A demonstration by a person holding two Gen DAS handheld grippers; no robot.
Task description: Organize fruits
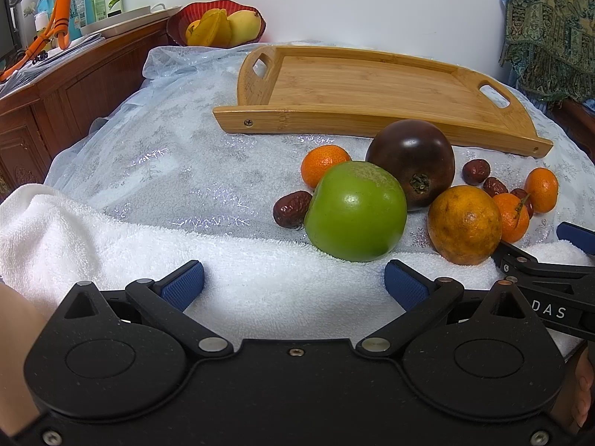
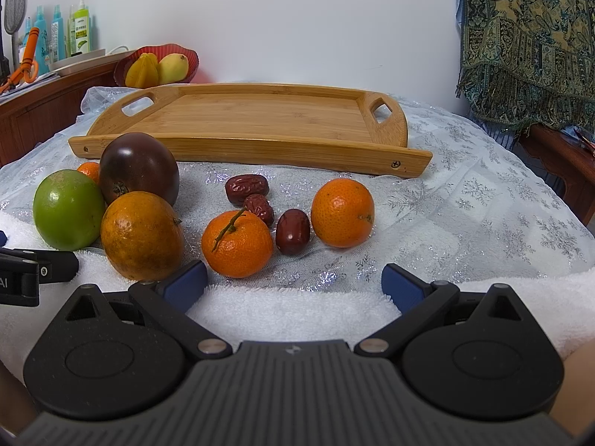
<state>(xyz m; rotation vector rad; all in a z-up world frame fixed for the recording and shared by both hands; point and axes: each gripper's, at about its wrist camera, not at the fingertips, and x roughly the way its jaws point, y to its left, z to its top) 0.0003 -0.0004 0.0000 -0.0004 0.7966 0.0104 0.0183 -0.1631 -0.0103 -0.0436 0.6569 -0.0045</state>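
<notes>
A green apple (image 1: 355, 211) (image 2: 68, 209), a dark purple fruit (image 1: 412, 161) (image 2: 138, 168), a large orange (image 1: 464, 224) (image 2: 142, 235), small mandarins (image 2: 237, 243) (image 2: 342, 212) (image 1: 324, 164) and several red dates (image 2: 292, 230) (image 1: 292, 209) lie on the lace cloth in front of an empty bamboo tray (image 1: 372, 85) (image 2: 260, 119). My left gripper (image 1: 293, 284) is open and empty, just short of the apple. My right gripper (image 2: 293, 282) is open and empty, just short of the stemmed mandarin; its fingers (image 1: 574, 236) show beside the large orange in the left wrist view.
A white towel (image 1: 111, 230) (image 2: 290, 308) lies along the near edge. A red bowl (image 1: 215, 22) (image 2: 156, 63) with yellow fruit stands behind the tray. A wooden cabinet (image 1: 55, 104) with bottles is at the left. A patterned cloth (image 2: 528, 37) hangs at the right.
</notes>
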